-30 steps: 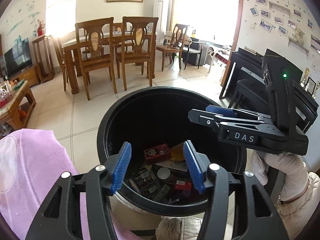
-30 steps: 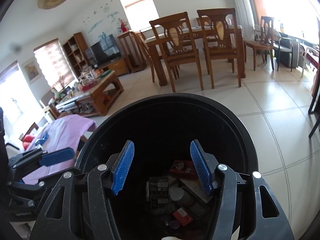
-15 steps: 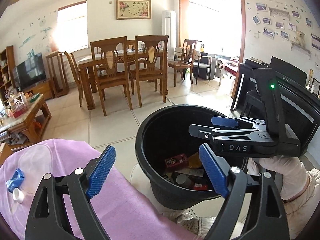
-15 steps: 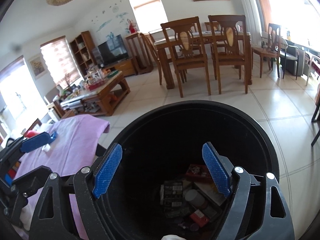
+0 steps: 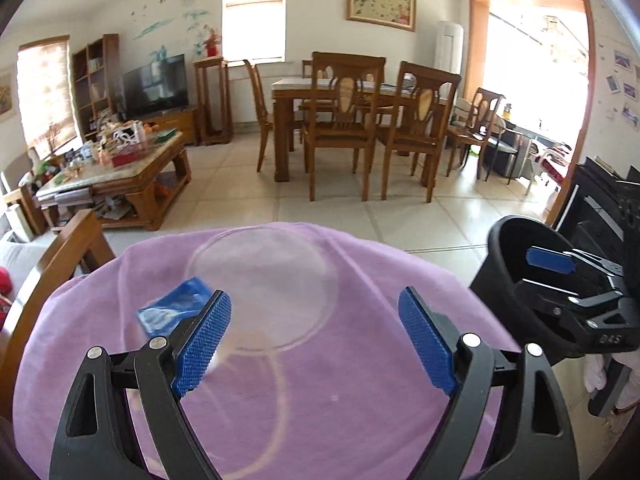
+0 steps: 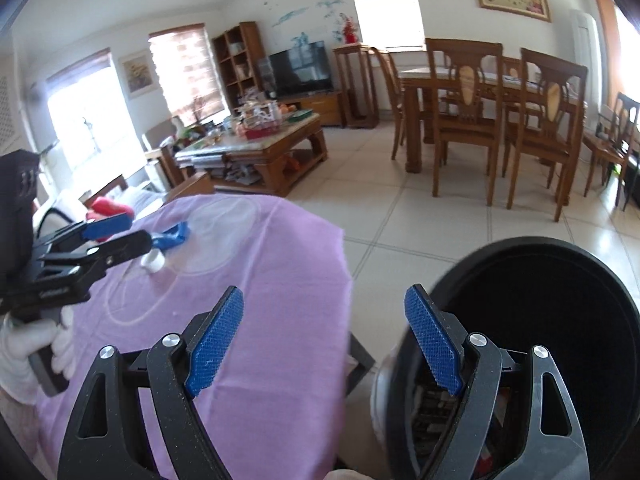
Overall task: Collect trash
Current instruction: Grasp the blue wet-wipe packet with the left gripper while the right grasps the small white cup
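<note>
While both tongs gape empty, the left tongs (image 5: 314,344) hover above the purple-draped worktop (image 5: 360,400), where a blue wrapper (image 5: 176,309) lies at centre left. Best approach: descend squarely and pinch its crumpled middle, then carry it to the black bin (image 6: 560,320) at lower right beneath the right tongs (image 6: 330,346).

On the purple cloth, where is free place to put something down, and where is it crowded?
The purple cloth is bare near the camera, between the left gripper and the bin. The far-left part is crowded: the blue wrapper and the white cap lie there, beside the faint round outline.
</note>
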Demonstrator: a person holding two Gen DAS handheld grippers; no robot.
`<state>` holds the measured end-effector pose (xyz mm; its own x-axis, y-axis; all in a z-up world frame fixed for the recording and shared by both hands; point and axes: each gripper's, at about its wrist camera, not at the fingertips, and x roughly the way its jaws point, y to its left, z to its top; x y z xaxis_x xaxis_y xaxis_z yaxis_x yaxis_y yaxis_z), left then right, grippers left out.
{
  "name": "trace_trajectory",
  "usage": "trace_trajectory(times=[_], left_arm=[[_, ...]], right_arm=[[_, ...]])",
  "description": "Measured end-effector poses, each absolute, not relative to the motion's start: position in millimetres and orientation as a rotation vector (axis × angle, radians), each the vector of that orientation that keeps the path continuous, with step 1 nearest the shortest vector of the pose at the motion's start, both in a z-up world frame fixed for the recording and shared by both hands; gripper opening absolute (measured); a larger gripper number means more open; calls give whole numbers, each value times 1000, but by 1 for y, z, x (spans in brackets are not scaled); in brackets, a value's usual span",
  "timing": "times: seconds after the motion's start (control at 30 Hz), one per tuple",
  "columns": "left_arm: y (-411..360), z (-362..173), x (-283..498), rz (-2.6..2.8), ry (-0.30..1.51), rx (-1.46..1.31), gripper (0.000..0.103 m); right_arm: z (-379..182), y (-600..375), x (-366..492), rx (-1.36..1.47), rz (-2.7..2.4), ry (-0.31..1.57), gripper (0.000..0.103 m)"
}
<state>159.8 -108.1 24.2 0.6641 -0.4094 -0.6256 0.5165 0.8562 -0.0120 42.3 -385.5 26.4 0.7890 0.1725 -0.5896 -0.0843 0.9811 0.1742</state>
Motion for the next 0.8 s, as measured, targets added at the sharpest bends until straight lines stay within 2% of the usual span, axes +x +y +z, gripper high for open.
trace_trajectory(times=[0.17,0.23,0.3,0.47,0.57,0.6,0.8], left_arm=[[-55,7,212,-464,742,146,84],[-50,0,228,-484,789,172,81],[-51,-9,240,-520,842,199,76],[-58,-23,247,-562,865,306,76],[-53,-28,256,-538,878,310,63],[-51,-29,258,-531,887,303,54],[-18,-33,274,-457,883,199,30]], right_arm=[[32,-313,78,37,276,692,82],[33,-282,93,-13,312,714,80],[29,-251,105,-56,349,737,73],[18,-190,142,-123,410,791,72],[9,-163,163,-150,428,825,72],[6,-156,169,-161,426,833,72],[-6,-126,197,-195,409,850,70]])
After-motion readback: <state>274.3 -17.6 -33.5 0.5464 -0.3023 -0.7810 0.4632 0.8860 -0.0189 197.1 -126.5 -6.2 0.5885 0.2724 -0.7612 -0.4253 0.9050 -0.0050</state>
